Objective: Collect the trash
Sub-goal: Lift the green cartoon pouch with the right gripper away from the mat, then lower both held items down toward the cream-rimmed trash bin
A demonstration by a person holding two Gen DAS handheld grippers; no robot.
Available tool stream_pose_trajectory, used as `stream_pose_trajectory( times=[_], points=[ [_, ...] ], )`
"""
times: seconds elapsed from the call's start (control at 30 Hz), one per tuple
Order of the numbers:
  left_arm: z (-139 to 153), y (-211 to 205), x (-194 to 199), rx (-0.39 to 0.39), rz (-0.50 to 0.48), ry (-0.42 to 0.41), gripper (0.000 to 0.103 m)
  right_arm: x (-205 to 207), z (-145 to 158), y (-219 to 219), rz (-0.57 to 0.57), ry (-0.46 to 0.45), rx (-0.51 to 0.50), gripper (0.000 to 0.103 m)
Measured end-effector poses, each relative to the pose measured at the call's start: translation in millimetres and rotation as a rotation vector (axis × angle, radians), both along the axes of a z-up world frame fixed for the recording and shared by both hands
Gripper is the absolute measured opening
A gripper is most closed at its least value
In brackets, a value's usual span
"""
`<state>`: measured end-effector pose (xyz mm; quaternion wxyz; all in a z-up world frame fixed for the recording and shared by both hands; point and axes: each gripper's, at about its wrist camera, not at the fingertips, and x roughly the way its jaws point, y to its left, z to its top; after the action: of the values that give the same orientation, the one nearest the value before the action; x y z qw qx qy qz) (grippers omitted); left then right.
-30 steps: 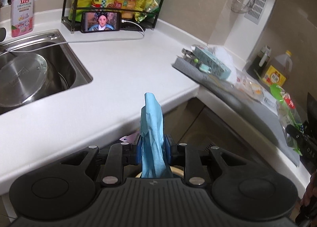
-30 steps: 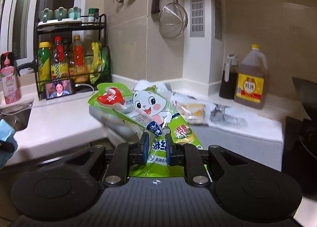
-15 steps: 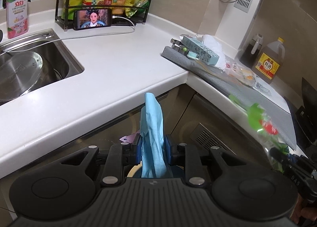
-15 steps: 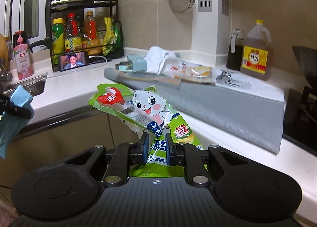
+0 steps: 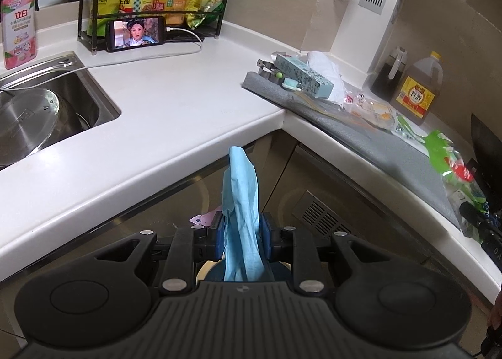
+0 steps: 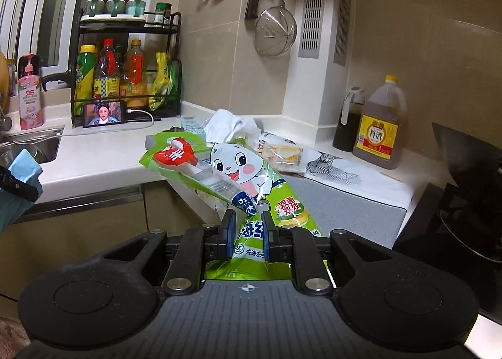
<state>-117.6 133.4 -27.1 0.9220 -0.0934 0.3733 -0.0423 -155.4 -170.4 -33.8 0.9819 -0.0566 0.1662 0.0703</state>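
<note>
My left gripper (image 5: 241, 232) is shut on a crumpled light-blue bag (image 5: 241, 199) that sticks up between its pads, held off the counter's inner corner. My right gripper (image 6: 248, 227) is shut on a green sponge wrapper (image 6: 238, 170) printed with a white cartoon rabbit; the wrapper stands up in front of the counter. That wrapper (image 5: 455, 167) also shows at the right edge of the left wrist view, and the blue bag (image 6: 22, 170) at the left edge of the right wrist view. More litter lies on the grey mat (image 5: 373, 142): a teal box (image 5: 301, 76), white crumpled paper (image 5: 326, 67), clear food wrappers (image 5: 373, 108).
A sink (image 5: 47, 101) with a steel pot lid sits at the left. A bottle rack (image 5: 150, 1), a phone (image 5: 136, 33) on its cable and a pink soap bottle (image 5: 17, 20) line the back. Two oil jugs (image 6: 379, 126) and a black stove (image 6: 461, 202) stand at the right.
Both grippers have drawn back from the counter, each keeping its hold. In the left wrist view the counter's edge has receded and the cabinet fronts below it have come into sight.
</note>
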Motion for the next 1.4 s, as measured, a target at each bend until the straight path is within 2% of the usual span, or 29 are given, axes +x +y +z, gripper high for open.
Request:
stream_pose_trajectory(
  times=[0.3,0.57,0.8,1.4],
  points=[
    [-12,-17,6,0.057,-0.043,0.043,0.026,-1,-31,31,0.077,0.097,0.067,0.019],
    [-30,-33,8,0.108,-0.078,0.065,0.026,-4,-48,54,0.124,0.152,0.042,0.019],
    [-47,-35,13,0.101,-0.093,0.126,0.026,-2,-52,64,0.147,0.165,0.015,0.019],
    [-50,-39,16,0.113,-0.105,0.132,0.026,6,-54,70,0.157,0.200,0.008,0.019]
  ],
)
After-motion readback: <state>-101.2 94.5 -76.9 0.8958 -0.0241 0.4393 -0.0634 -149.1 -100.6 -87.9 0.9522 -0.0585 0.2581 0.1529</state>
